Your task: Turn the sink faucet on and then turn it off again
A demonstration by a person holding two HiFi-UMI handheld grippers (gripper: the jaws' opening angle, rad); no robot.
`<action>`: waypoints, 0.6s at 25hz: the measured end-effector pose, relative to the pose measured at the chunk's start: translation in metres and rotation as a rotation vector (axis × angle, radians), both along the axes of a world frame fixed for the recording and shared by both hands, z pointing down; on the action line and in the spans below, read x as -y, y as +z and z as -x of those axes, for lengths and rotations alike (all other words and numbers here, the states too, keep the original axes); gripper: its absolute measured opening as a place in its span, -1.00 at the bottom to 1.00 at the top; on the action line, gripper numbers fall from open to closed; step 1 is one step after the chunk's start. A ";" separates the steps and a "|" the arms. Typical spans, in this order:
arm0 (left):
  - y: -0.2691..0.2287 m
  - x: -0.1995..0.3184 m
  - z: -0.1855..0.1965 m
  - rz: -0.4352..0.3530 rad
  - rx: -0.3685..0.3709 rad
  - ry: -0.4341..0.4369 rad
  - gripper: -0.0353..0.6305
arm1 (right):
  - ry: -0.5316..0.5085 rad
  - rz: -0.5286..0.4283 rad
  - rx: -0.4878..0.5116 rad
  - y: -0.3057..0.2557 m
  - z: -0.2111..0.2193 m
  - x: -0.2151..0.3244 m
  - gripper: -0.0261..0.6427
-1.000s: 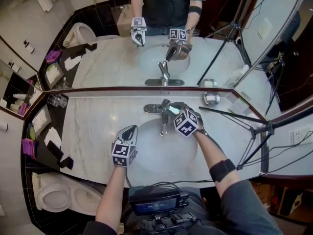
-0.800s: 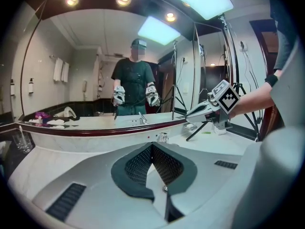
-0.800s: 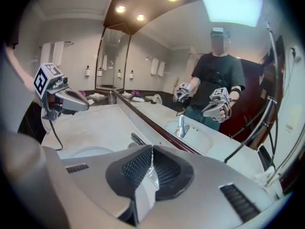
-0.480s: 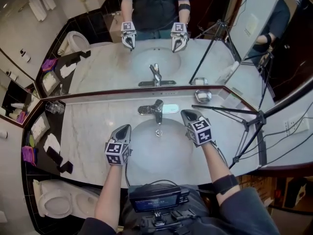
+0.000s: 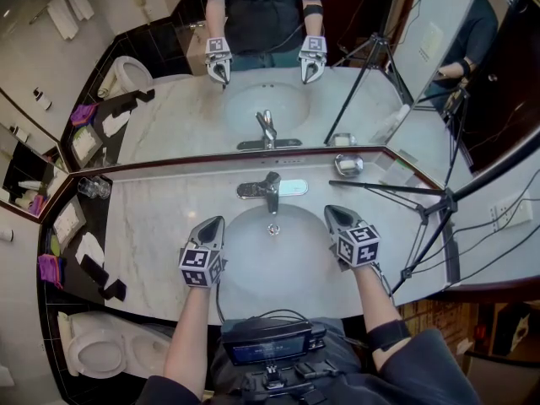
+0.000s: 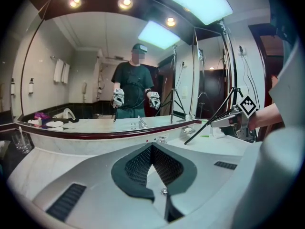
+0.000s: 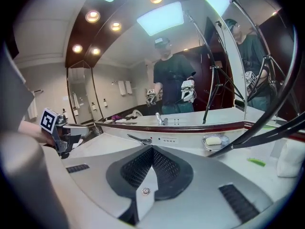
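The chrome faucet (image 5: 270, 188) stands at the back of the white oval basin (image 5: 253, 268), its lever pointing left in the right gripper view (image 7: 139, 139). I make out no stream under the spout. My left gripper (image 5: 218, 220) hovers over the basin's left rim, shut with nothing between the jaws (image 6: 151, 147). My right gripper (image 5: 329, 211) hovers over the right rim, clear of the faucet, also shut and empty (image 7: 152, 148). Both point toward the mirror.
A wide mirror (image 5: 270, 74) backs the marble counter (image 5: 160, 218). A soap dish (image 5: 348, 165) sits at the right of the faucet, with a tripod (image 5: 422, 218) beyond it. There is a glass (image 5: 89, 186) at the back left, and a toilet (image 5: 93, 344) below the counter's left end.
My right gripper has come off the faucet handle, rolled upright and drawn back to the basin's right rim. The left gripper has stayed in place.
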State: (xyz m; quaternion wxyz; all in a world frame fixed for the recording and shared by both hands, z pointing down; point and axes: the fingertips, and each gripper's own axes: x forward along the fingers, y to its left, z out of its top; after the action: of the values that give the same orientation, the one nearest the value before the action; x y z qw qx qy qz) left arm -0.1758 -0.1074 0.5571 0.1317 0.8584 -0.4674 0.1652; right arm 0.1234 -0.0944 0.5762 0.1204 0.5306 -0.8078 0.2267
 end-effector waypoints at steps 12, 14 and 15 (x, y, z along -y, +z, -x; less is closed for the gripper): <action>0.000 0.002 -0.004 -0.004 -0.004 -0.002 -0.89 | -0.023 -0.001 -0.051 0.013 0.005 0.002 -0.86; -0.001 0.003 -0.003 -0.002 -0.006 -0.007 -0.89 | -0.039 -0.019 -0.109 0.015 0.008 0.007 -0.86; -0.001 0.004 -0.003 -0.001 -0.005 -0.010 -0.89 | -0.050 -0.032 -0.145 0.016 0.009 0.011 -0.86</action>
State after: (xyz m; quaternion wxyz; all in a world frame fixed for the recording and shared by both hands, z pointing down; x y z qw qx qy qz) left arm -0.1729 -0.1115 0.5564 0.1334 0.8567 -0.4712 0.1621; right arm 0.1142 -0.1051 0.5920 0.1760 0.5272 -0.8133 0.1718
